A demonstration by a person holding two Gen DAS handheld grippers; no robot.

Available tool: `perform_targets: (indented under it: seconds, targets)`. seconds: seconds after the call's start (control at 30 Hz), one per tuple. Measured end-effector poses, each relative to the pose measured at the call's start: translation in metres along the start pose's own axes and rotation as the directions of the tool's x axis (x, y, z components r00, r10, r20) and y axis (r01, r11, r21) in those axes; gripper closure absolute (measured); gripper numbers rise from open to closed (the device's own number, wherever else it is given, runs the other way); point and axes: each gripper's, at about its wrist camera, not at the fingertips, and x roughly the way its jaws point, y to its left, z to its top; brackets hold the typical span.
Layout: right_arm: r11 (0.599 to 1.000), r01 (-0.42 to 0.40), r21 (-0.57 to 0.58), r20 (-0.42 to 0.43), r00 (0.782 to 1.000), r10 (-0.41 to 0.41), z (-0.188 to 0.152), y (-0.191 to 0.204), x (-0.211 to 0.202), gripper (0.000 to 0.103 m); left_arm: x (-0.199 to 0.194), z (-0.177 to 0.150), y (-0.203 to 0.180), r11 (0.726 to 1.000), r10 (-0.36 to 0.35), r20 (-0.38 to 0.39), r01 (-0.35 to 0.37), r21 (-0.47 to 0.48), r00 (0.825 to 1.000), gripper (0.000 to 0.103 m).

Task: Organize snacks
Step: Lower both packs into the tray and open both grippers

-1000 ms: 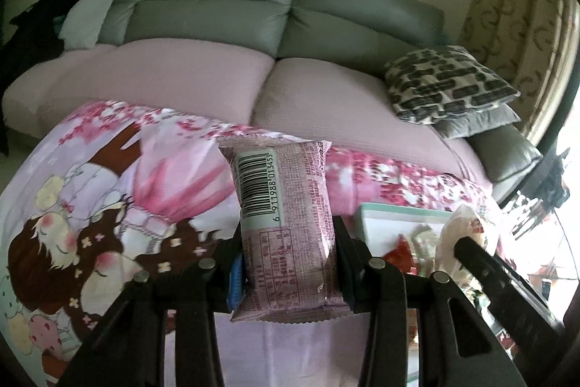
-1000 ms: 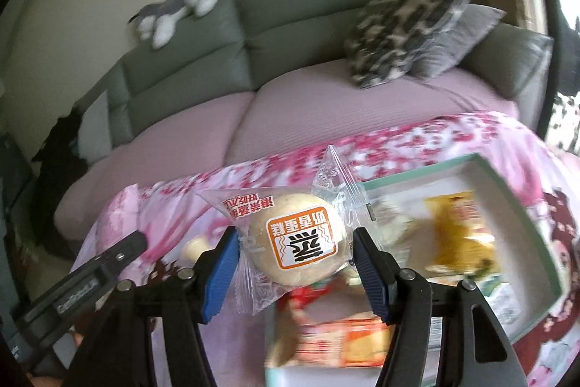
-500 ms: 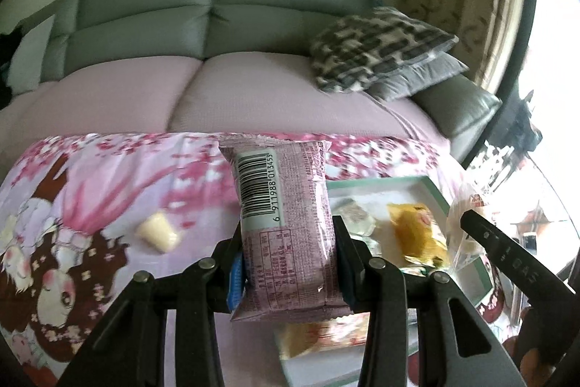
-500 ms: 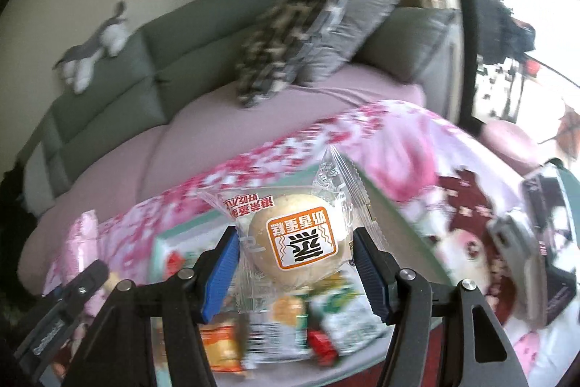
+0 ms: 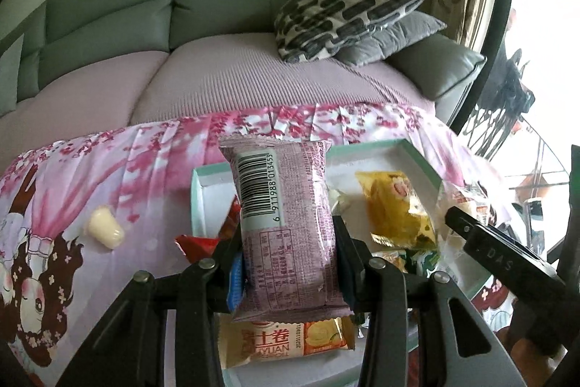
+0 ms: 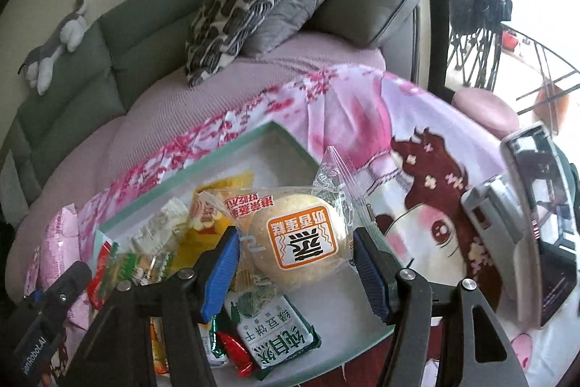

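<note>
Presently my left gripper [image 5: 290,263] is clamped on the purple snack packet [image 5: 286,223], pads pressing its two long sides, so the packet's long axis runs straight ahead along the fingers, barcode end farthest from me. It hangs over the near-left part of the teal-rimmed tray [image 5: 420,155], which lies directly below and ahead.

My right gripper [image 6: 295,263] is closed on the bagged steamed cake [image 6: 301,242], the blue pads bearing on the bag either side of the round cake. It is held above the middle of the same tray [image 6: 290,136], seen from the right wrist.

Contents noted in the tray: a yellow packet [image 5: 395,209] toward the far right, an orange roll packet [image 5: 286,340] at the near edge under my left gripper, red wrappers [image 5: 203,242] lapping over the left rim, and a green biscuit packet [image 6: 272,329] beneath my right gripper. Open white floor shows along the far side and far right corner; I judge that the best room for a drop.

Both grippers work over one tray, with the right gripper's finger just beside the left's on its right; I judge a collision risk if both descend together.

One pale jelly cup [image 5: 103,233] lies on the floral-covered surface [image 5: 127,176], well left of the tray; the left gripper is nearer to it.
</note>
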Motion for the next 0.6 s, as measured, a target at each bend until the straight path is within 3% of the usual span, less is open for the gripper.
perform_targets:
  seconds: [0.33,0.4,0.47,0.6]
  targets:
    - [1.0,0.0,-0.015,-0.018,1.0,0.0,-0.004,0.006,0.011,0.036,0.019,-0.007,-0.008,1.0,0.0,-0.051,0.001,0.026,0.999,0.059]
    - [1.0,0.004,-0.018,-0.019,1.0,-0.004,-0.004,0.005,0.01,0.035,0.018,-0.006,-0.007,1.0,0.001,-0.052,0.0,0.024,0.999,0.056]
    - [1.0,0.005,-0.019,-0.021,1.0,-0.005,-0.003,0.006,0.009,0.032,0.014,-0.005,-0.006,1.0,0.006,-0.044,-0.005,0.022,0.999,0.04]
    - [0.999,0.02,-0.032,-0.005,1.0,-0.02,-0.002,0.008,0.004,0.026,0.006,-0.003,-0.002,1.0,-0.006,-0.03,0.007,0.005,1.0,0.038]
